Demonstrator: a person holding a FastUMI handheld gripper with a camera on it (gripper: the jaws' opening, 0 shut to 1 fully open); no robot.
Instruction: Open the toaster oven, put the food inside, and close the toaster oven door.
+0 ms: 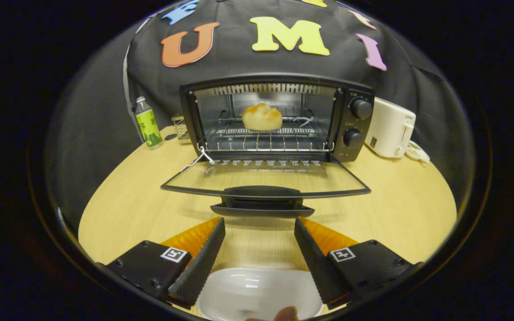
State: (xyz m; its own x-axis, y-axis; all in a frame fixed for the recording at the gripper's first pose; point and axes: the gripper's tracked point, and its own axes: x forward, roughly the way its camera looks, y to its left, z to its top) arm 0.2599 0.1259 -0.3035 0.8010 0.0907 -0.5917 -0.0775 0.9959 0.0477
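1. Tongs (259,223) spread wide, fingers well apart, gripping nothing; bare bench (127,209) showing in the gap between them.
2. Just ahead of the fingertips: toaster oven door (266,178) folded down flat, roughly level above the bench, its dark handle (261,192) nearest the tongs and not touched by either finger.
3. A second dark bar-shaped piece (262,210) just below the handle, between handle and fingertips; cannot tell whether part of the handle or a reflection.
4. Beyond the door: toaster oven (275,118) standing open on the bench, cavity facing the tongs.
5. Inside the cavity, on the wire rack (266,140): food, a golden bread roll (262,117), sitting toward the back, about centred.
6. Two knobs (360,108) stacked on the oven's panel, on the right-finger side.
7. White string (201,156) hanging at the door hinge on the left-finger side.
8. Far beyond the left finger, beside the oven: a bottle with a green label (147,122), and a small wire holder (179,126) between it and the oven.
9. Far beyond the right finger, just beside the oven: a white appliance (390,128).
10. Behind the fingertips, between the finger bases: a white dish (257,290), empty, with a fingertip of a hand (286,314) at its near rim.
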